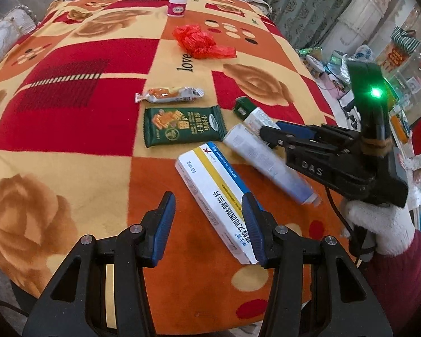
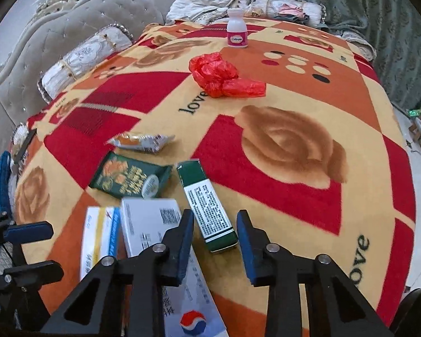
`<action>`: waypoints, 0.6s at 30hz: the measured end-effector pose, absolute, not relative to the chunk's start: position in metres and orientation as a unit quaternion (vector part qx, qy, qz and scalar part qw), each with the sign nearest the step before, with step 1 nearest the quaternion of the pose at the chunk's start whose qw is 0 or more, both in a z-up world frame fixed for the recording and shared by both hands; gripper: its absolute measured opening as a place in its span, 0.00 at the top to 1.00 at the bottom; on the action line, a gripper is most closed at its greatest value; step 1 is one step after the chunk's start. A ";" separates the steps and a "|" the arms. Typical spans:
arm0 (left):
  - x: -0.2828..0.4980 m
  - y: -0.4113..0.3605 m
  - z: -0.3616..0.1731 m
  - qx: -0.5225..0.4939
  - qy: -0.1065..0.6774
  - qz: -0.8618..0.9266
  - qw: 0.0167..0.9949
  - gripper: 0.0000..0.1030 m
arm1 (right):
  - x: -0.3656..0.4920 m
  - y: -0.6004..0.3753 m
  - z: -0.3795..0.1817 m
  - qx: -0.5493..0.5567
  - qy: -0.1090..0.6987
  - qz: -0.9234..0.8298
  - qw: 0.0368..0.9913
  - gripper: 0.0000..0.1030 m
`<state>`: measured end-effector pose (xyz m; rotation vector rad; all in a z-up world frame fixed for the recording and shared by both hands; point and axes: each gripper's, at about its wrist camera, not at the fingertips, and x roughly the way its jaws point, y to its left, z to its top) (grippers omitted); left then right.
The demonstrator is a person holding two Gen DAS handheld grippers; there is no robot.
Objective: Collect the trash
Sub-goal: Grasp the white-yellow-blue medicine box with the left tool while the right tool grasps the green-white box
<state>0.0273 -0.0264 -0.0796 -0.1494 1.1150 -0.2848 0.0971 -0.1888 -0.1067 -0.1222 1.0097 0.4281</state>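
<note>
Trash lies on a patterned blanket. My left gripper (image 1: pixel 209 207) is open over a white box with yellow and blue stripes (image 1: pixel 210 193); its right finger overlaps the box's edge. My right gripper (image 2: pixel 214 224) is open, its fingers on either side of the near end of a green-and-white box (image 2: pixel 207 202). From the left wrist view the right gripper (image 1: pixel 269 133) hovers over that box (image 1: pixel 249 112) and a long white box (image 1: pixel 266 160). A green cracker packet (image 1: pixel 182 126), an orange snack wrapper (image 1: pixel 171 95), a red plastic bag (image 1: pixel 202 42) and a white pill bottle (image 1: pixel 178 0) lie beyond.
A tufted grey headboard (image 2: pixel 70 28) and pillows (image 2: pixel 81 59) stand at the far left. Folded bedding (image 2: pixel 210 2) lies behind the bottle. Green curtains (image 2: pixel 379 14) hang at the back right. Clutter sits on the floor (image 1: pixel 336 70) beyond the bed's right edge.
</note>
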 end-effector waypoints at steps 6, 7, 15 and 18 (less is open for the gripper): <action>0.032 -0.035 -0.089 -0.078 0.532 -0.135 0.832 0.54 | 0.080 -0.218 -0.106 -0.057 0.479 0.177 0.858 0.76; 0.034 -0.037 -0.092 -0.079 0.533 -0.135 0.832 0.54 | 0.078 -0.224 -0.105 -0.055 0.481 0.172 0.858 0.76; 0.044 -0.050 -0.107 -0.091 0.534 -0.128 0.831 0.53 | 0.057 -0.264 -0.106 -0.021 0.493 0.159 0.855 0.73; 0.052 -0.053 -0.110 -0.108 0.535 -0.126 0.829 0.50 | 0.058 -0.265 -0.108 -0.015 0.494 0.155 0.856 0.55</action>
